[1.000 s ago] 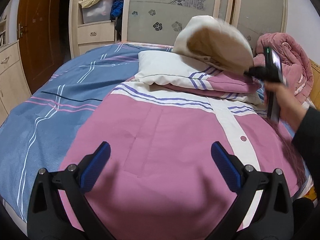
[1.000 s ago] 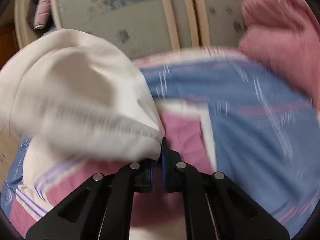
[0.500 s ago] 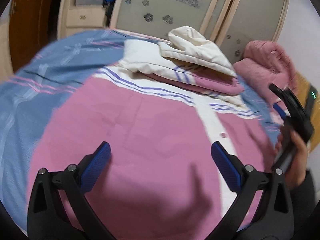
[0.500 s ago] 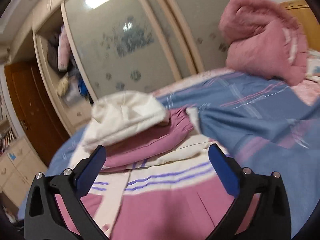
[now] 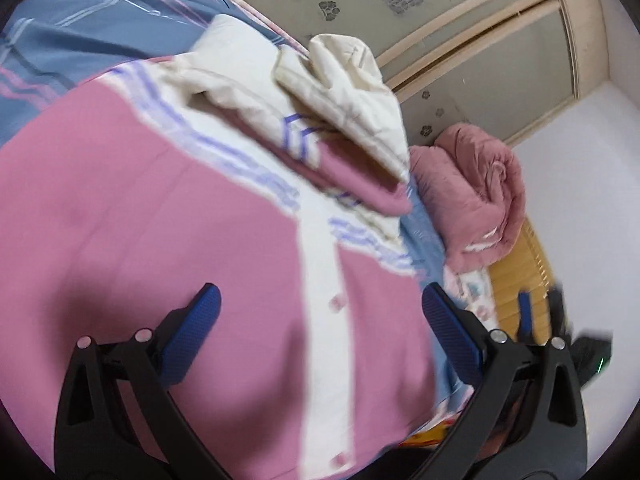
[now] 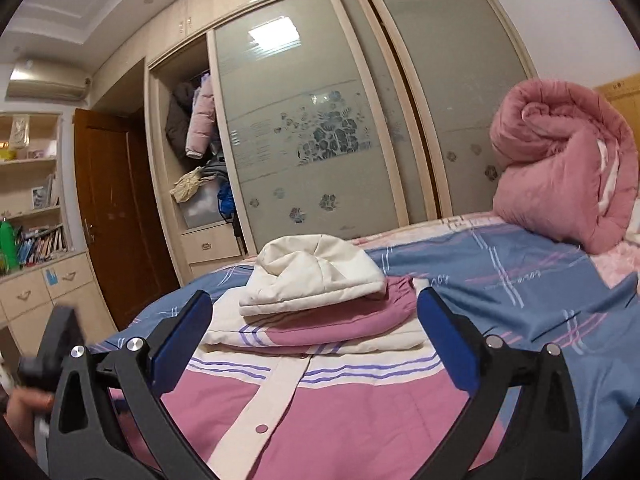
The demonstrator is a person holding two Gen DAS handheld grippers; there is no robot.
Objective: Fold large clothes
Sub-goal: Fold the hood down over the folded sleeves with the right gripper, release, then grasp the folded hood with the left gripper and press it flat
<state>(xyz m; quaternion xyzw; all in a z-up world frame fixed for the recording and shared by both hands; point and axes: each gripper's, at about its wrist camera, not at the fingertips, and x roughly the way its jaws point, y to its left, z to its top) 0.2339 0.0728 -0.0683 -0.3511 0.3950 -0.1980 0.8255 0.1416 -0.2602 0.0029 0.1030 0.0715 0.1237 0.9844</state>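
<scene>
Both claws, left claw (image 5: 320, 320) and right claw (image 6: 314, 326), gape empty above the pink-and-cream padded jacket (image 6: 340, 412), its cream hood (image 6: 316, 276) folded at frame centre on the blue plaid bed (image 6: 520, 280).

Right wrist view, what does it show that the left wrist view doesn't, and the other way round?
Only the right wrist view shows the brown door, the bookshelf, the air conditioner and the open wardrobe section with hanging coats.

Only the left wrist view shows the wooden slatted headboard beside the bed.

Both show the pink jacket spread on the blue bedsheet, its cream hood folded on top, the rolled pink quilt, and open fingers.
</scene>
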